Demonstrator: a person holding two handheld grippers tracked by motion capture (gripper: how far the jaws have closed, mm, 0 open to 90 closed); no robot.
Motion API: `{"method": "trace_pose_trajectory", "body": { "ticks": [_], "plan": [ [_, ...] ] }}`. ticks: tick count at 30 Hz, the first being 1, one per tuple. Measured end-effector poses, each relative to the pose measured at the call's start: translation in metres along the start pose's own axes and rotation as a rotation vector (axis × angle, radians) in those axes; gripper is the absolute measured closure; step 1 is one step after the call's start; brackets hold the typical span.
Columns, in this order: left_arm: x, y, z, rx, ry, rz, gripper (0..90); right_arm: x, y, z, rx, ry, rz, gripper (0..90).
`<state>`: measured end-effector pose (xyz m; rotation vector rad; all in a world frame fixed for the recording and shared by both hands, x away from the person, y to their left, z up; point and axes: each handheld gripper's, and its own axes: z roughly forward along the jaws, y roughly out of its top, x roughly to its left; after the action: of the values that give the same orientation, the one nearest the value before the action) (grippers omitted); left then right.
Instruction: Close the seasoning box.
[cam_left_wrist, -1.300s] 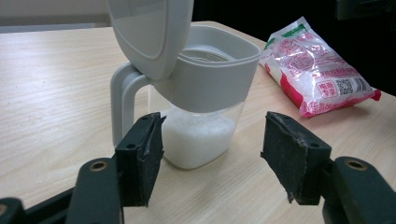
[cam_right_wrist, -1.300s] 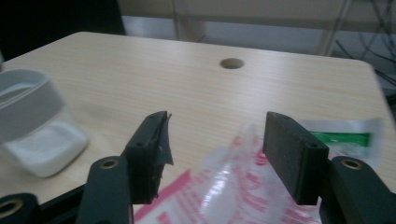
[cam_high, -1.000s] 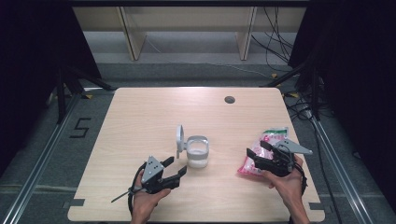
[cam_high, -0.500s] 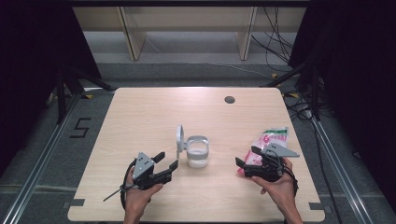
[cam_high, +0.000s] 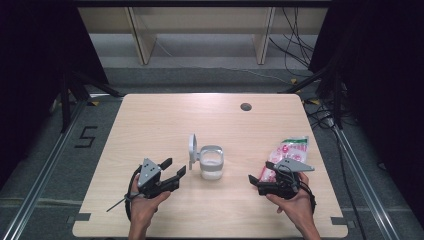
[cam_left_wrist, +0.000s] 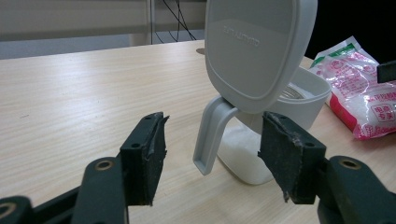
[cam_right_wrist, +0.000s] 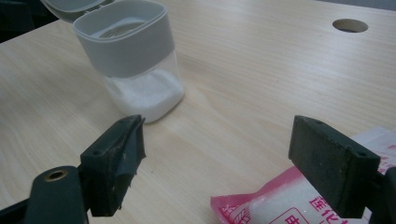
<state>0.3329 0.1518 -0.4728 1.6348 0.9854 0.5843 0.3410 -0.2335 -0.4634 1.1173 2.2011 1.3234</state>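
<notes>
White jar (cam_high: 212, 162) stands between both wide, empty grippers, left gripper (cam_high: 172, 170) narrowing, right gripper (cam_high: 256, 181) beside bag (cam_high: 289, 152).

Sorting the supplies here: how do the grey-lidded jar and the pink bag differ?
The jar stands upright, rigid and clear-walled; the bag lies flat and soft. The jar's lid is flipped open; whether the bag is sealed cannot be told. The jar sits mid-table, the bag near the right edge. Both appear to hold white granules.

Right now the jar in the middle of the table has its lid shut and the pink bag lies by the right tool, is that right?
Not quite: the jar's lid is flipped open, standing upright on its hinge, as the left gripper view shows. The pink bag does lie by the right tool.
</notes>
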Motion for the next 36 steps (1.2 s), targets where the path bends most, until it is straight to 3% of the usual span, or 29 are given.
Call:
{"method": "trace_pose_trajectory", "body": {
  "ticks": [2, 4, 6, 7, 9, 10, 12, 16, 17, 19, 21, 22, 23, 27, 29, 31, 32, 33, 36],
  "plan": [
    [0.001, 0.001, 0.001, -0.007, 0.000, 0.005, 44.4, -0.001, 0.000, 0.000, 0.001, -0.002, -0.014, 19.6],
    [0.002, 0.003, 0.002, -0.006, -0.003, 0.008, 48.5, 0.003, -0.001, 0.001, -0.010, 0.001, 0.030, 19.8],
    [0.002, 0.004, 0.002, -0.014, -0.007, 0.014, 54.0, 0.002, -0.002, 0.001, -0.008, 0.000, 0.007, 19.8],
    [0.003, 0.005, 0.003, -0.011, -0.009, 0.025, 58.1, 0.000, -0.002, 0.000, 0.011, 0.003, -0.030, 19.8],
    [0.004, 0.007, 0.005, -0.012, -0.010, 0.040, 65.4, 0.001, -0.002, -0.001, 0.007, -0.006, -0.043, 19.9],
    [0.005, 0.008, 0.005, -0.014, -0.006, 0.044, 69.6, 0.006, -0.002, 0.000, -0.003, 0.004, 0.023, 19.9],
    [0.005, 0.010, 0.006, -0.016, -0.002, 0.062, 76.1, 0.004, -0.003, 0.000, 0.000, 0.013, -0.014, 20.0],
    [0.008, 0.013, 0.009, -0.023, -0.008, 0.079, 84.3, 0.006, -0.003, 0.000, 0.021, 0.004, -0.018, 20.1],
    [0.008, 0.013, 0.008, -0.019, -0.005, 0.086, 85.4, 0.009, -0.004, 0.000, 0.032, 0.007, 0.010, 20.2],
    [0.008, 0.015, 0.008, -0.017, -0.005, 0.090, 88.8, 0.007, -0.004, 0.000, 0.031, 0.011, -0.012, 20.4],
    [0.008, 0.016, 0.009, -0.019, -0.004, 0.082, 89.0, 0.005, -0.004, 0.000, 0.024, 0.003, -0.041, 20.5],
    [0.008, 0.016, 0.009, -0.022, -0.004, 0.084, 89.1, 0.007, -0.004, 0.000, 0.027, 0.006, -0.023, 20.6],
    [0.009, 0.017, 0.009, -0.021, -0.008, 0.107, 89.2, 0.006, -0.004, 0.000, 0.021, 0.002, -0.042, 20.6],
    [0.007, 0.021, 0.011, -0.027, -0.020, 0.106, 89.3, 0.007, -0.004, -0.001, 0.010, 0.008, -0.029, 20.8],
    [0.006, 0.023, 0.011, -0.027, -0.025, 0.115, 89.4, 0.010, -0.005, -0.001, 0.013, 0.017, 0.010, 20.8],
    [0.004, 0.026, 0.012, -0.031, -0.029, 0.119, 89.3, 0.010, -0.005, -0.001, 0.013, 0.016, 0.003, 20.8],
    [0.003, 0.027, 0.012, -0.032, -0.035, 0.121, 89.3, 0.007, -0.005, -0.002, 0.024, 0.014, -0.031, 20.8],
    [0.002, 0.028, 0.013, -0.030, -0.035, 0.126, 89.4, 0.009, -0.005, -0.001, 0.013, 0.015, -0.004, 20.8],
    [-0.001, 0.031, 0.014, -0.031, -0.044, 0.132, 89.4, 0.010, -0.005, -0.002, 0.016, 0.012, -0.007, 20.8]
  ]
}}
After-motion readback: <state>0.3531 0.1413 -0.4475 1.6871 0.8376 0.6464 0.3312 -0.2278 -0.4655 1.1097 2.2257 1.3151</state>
